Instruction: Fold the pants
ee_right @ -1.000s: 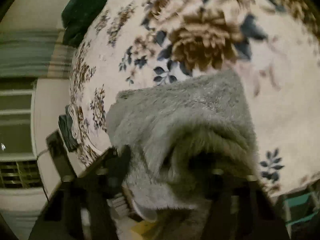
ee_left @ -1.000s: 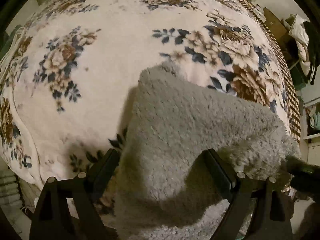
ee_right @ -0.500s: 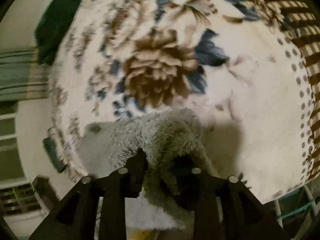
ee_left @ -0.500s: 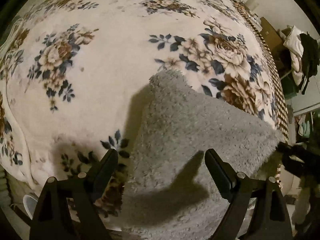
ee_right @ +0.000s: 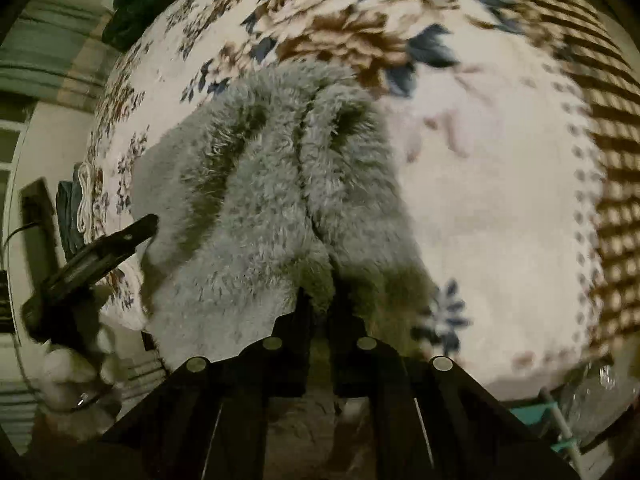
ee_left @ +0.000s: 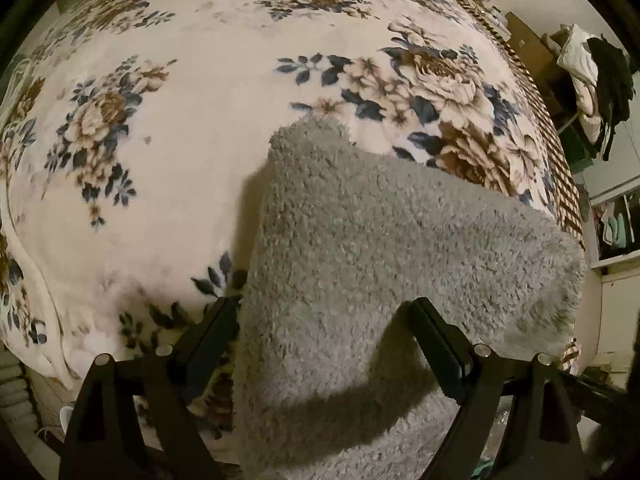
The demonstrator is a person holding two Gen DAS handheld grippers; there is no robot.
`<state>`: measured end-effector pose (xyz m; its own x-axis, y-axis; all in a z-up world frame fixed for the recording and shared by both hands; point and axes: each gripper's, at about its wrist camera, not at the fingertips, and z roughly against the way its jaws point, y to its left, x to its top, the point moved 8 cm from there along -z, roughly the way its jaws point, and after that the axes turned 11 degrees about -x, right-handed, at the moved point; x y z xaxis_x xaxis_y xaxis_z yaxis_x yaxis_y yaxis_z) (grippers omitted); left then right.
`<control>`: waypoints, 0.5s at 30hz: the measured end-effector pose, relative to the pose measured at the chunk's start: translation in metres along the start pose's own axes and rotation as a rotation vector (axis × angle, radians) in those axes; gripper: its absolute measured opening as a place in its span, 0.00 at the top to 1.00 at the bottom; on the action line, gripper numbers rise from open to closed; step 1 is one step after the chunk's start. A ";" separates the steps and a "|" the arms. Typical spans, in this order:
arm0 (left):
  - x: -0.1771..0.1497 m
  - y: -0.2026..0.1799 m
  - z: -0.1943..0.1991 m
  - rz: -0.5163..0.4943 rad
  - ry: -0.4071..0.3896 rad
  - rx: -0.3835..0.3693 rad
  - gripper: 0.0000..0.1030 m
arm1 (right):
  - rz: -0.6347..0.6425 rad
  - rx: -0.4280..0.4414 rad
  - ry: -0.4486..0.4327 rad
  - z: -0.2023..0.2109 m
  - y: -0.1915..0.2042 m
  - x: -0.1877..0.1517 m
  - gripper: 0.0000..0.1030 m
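Right tongs (ee_right: 324, 300) clenched on grey fleece pants (ee_left: 360, 248) — left tongs (ee_left: 324, 320) released, over floral bed (ee_left: 180, 120).

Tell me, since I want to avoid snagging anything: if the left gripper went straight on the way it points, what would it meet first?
Most likely the fuzzy grey pants: they lie between the open fingers of the left gripper and spread ahead. Beyond them is the floral blanket; depth is hard to judge.
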<state>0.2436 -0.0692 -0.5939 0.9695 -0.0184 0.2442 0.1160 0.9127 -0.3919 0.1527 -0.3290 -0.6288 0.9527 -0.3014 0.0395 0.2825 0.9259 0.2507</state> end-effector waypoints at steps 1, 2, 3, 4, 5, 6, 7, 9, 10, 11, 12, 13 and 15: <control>-0.001 0.001 0.001 0.008 0.003 -0.012 0.14 | -0.057 0.034 0.016 0.012 -0.008 -0.008 0.93; -0.002 0.001 0.001 0.015 0.004 -0.020 0.14 | -0.114 0.068 0.036 0.022 -0.015 -0.016 0.93; -0.002 0.002 0.002 0.025 0.005 -0.029 0.14 | -0.141 0.076 0.045 0.028 -0.021 -0.020 0.93; -0.003 0.002 0.002 0.037 0.004 -0.042 0.14 | -0.168 0.070 0.053 0.034 -0.029 -0.026 0.93; -0.003 0.001 0.002 0.045 0.002 -0.051 0.14 | -0.191 0.059 0.078 0.035 -0.038 -0.035 0.93; -0.003 0.000 0.002 0.048 -0.001 -0.056 0.14 | -0.205 0.049 0.102 0.032 -0.043 -0.038 0.93; -0.003 0.000 0.001 0.046 -0.003 -0.054 0.14 | -0.215 0.029 0.129 0.023 -0.048 -0.043 0.92; -0.002 -0.003 -0.001 0.036 -0.002 -0.050 0.14 | -0.206 0.001 0.214 -0.004 -0.055 -0.051 0.88; -0.002 -0.005 -0.002 0.030 -0.002 -0.050 0.14 | -0.219 -0.001 0.258 -0.017 -0.058 -0.053 0.84; -0.001 -0.007 -0.001 0.026 -0.004 -0.052 0.14 | -0.233 -0.006 0.285 -0.024 -0.060 -0.051 0.83; 0.000 -0.009 0.001 0.020 -0.008 -0.055 0.14 | -0.235 0.000 0.270 -0.021 -0.059 -0.044 0.78; 0.002 -0.011 0.003 0.013 -0.014 -0.056 0.14 | -0.234 0.015 0.224 -0.012 -0.055 -0.036 0.60; 0.007 -0.017 0.010 -0.007 -0.040 -0.059 0.14 | -0.231 0.057 0.082 0.016 -0.047 -0.013 0.37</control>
<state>0.2461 -0.0811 -0.5768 0.9595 -0.0076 0.2816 0.1366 0.8867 -0.4416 0.1249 -0.3723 -0.6257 0.8701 -0.4820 -0.1034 0.4894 0.8194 0.2985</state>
